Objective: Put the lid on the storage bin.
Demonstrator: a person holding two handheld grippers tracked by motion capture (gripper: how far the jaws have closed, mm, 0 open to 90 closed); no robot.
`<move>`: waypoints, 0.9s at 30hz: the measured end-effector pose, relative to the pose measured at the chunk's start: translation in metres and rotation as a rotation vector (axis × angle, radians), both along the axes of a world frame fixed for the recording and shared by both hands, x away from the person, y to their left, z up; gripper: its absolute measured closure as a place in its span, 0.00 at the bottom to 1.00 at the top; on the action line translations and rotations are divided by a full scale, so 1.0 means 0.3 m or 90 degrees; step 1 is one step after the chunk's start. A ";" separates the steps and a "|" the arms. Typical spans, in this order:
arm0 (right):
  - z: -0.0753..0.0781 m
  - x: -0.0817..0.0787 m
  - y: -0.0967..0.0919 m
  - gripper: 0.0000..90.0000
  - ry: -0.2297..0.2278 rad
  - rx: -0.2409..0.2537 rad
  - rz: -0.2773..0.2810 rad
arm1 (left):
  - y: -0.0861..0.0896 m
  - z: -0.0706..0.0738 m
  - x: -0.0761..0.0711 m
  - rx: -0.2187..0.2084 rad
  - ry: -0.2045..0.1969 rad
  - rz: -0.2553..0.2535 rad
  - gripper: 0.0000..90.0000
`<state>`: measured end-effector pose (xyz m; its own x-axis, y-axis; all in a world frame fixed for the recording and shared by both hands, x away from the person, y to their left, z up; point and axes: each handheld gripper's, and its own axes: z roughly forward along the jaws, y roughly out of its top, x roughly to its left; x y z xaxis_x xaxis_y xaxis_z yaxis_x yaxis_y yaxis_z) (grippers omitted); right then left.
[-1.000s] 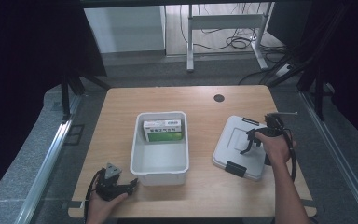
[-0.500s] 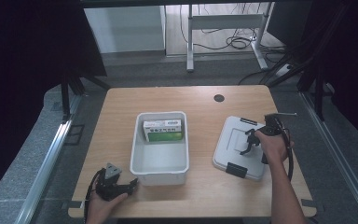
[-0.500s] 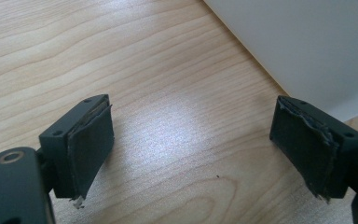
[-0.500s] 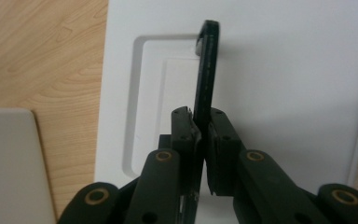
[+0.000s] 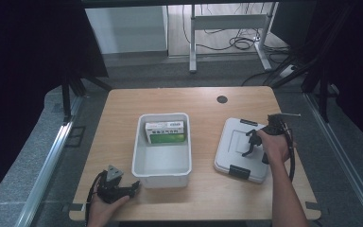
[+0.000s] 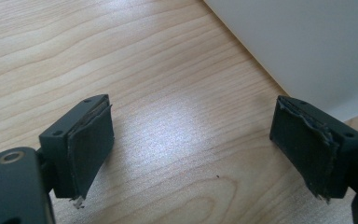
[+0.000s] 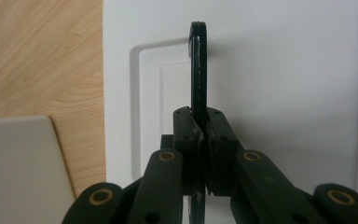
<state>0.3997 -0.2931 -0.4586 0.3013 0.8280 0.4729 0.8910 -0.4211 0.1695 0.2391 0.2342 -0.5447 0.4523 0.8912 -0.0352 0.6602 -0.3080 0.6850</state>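
On the flat white plastic lid [image 5: 242, 149], right claw [image 7: 199, 122] pinches its thin black handle [image 7: 198, 65]; lift straight up, keeping level, left claw [image 6: 191, 154] released

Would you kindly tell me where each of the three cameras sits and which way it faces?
High view: above the person's side, looking forward and down on the table; both forearms show.
Left gripper view: on the left gripper, facing bare wood beside the white bin; jaws apart.
Right gripper view: on the right gripper, looking down at the lid; jaws shut on its black handle.
Shared: the high and right gripper views both show lid and bin.
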 end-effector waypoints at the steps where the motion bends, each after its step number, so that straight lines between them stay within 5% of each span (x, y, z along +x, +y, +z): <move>1: 0.003 -0.002 -0.001 0.94 -0.001 0.005 0.000 | 0.000 0.000 0.000 0.000 0.000 0.000 0.15; 11: 0.032 -0.018 -0.019 0.94 -0.015 0.006 0.006 | 0.000 0.000 0.000 0.000 0.000 0.000 0.15; 27: 0.147 -0.045 0.011 0.94 -0.056 -0.010 0.056 | 0.000 0.000 0.000 0.000 0.000 0.000 0.15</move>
<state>0.3860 -0.2898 -0.4145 0.1844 0.8567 0.4817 0.9058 -0.3384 0.2550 0.2391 0.2341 -0.5448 0.4518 0.8914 -0.0355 0.6603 -0.3073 0.6852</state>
